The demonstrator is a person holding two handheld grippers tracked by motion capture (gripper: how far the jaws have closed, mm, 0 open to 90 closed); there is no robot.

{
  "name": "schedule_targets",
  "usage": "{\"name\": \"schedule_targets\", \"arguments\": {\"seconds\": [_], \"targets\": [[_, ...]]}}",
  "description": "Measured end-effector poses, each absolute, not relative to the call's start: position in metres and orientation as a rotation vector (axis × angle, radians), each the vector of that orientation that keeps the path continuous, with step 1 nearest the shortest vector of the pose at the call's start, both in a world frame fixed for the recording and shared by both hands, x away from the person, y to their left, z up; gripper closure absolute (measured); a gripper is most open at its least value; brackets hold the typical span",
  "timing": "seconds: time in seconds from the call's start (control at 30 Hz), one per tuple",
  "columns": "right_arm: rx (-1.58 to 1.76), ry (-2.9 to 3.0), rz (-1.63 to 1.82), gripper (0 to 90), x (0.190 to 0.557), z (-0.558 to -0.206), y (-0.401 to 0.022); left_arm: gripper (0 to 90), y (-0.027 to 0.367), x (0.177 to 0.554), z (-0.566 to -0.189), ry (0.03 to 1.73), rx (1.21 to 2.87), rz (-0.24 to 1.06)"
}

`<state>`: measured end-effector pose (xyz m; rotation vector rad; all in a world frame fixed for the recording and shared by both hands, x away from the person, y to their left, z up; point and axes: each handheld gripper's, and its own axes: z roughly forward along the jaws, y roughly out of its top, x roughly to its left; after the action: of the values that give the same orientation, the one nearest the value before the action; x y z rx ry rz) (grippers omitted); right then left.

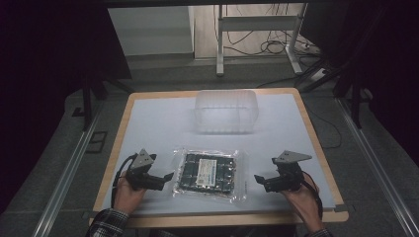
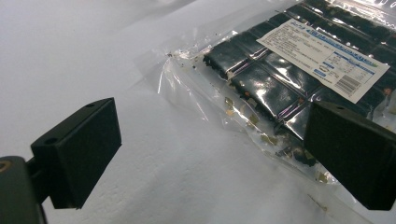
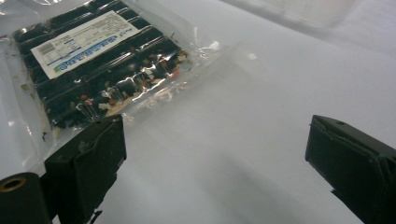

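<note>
A clear plastic bag (image 1: 210,173) of dark blocks with a white printed label lies flat on the white table (image 1: 163,123), near its front edge. My left gripper (image 1: 167,179) rests just left of the bag, pointing at it, jaws open and empty. In the left gripper view the bag (image 2: 280,79) lies ahead and to the right, its edge near the right jaw. My right gripper (image 1: 258,180) sits just right of the bag, also open with nothing between its jaws. In the right gripper view the bag (image 3: 100,60) lies at the upper left, beyond the left jaw.
A clear plastic tub (image 1: 226,111) stands upside down at the back middle of the table. The table has a wooden rim (image 1: 316,143). Beyond it are a metal frame's legs (image 1: 220,44) and floor cables (image 1: 276,47). Dark curtains flank both sides.
</note>
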<state>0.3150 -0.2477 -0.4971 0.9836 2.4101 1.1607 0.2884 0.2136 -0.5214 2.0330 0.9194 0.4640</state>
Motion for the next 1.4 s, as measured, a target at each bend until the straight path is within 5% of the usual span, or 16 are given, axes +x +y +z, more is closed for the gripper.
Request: {"name": "schedule_targets", "arguments": {"seconds": [0.8,1.4], "targets": [[0.933,2.459,1.184,4.1,0.307,-0.493,-0.21,3.6,0.212,0.288,-0.521,0.917,2.035,0.477],[0.771,2.537,1.192,39.3,0.299,-0.486,-0.179,3.9,0.212,0.287,-0.521,0.916,2.038,0.486]]}}
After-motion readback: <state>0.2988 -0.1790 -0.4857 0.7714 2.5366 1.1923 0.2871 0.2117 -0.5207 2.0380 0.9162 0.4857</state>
